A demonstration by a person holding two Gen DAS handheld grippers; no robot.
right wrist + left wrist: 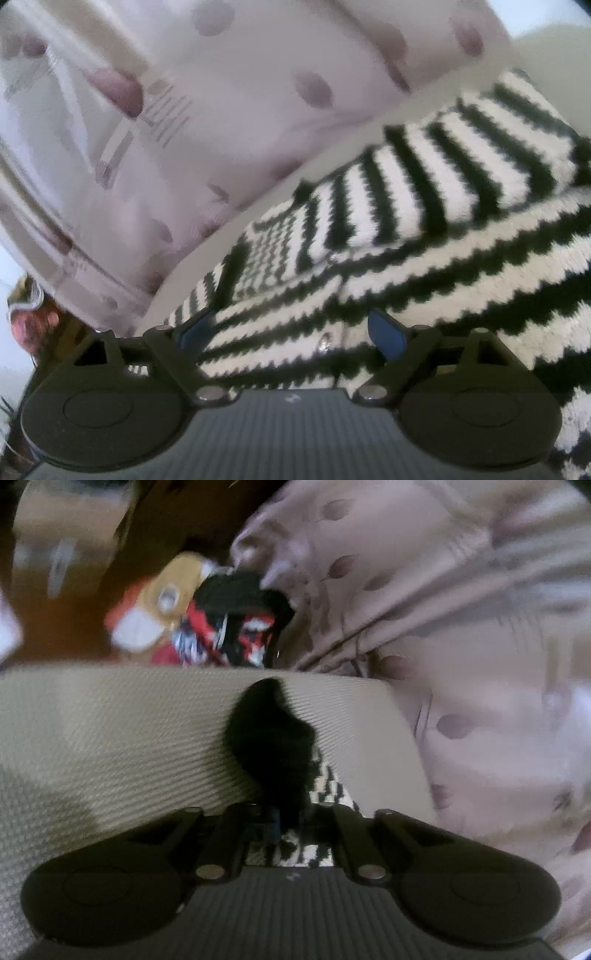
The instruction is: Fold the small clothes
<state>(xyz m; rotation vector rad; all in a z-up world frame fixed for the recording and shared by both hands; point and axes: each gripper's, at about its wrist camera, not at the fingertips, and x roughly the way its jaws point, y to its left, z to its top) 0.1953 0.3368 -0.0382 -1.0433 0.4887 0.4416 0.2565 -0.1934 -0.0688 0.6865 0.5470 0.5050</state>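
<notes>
Left gripper [286, 821] fingers pinch the striped sweater [424, 229]; right gripper [291, 332] fingers spread over it.

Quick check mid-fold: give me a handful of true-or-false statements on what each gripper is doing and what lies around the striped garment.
1. The left gripper is shut on dark fabric. True.
2. The right gripper is clamped shut. False: its jaws stand open over the striped garment.
3. The striped garment is red and white. False: black and white.
4. A spotted pinkish cloth lies beside the garment. True.
5. Colourful items lie beyond the beige ribbed surface. True.
</notes>
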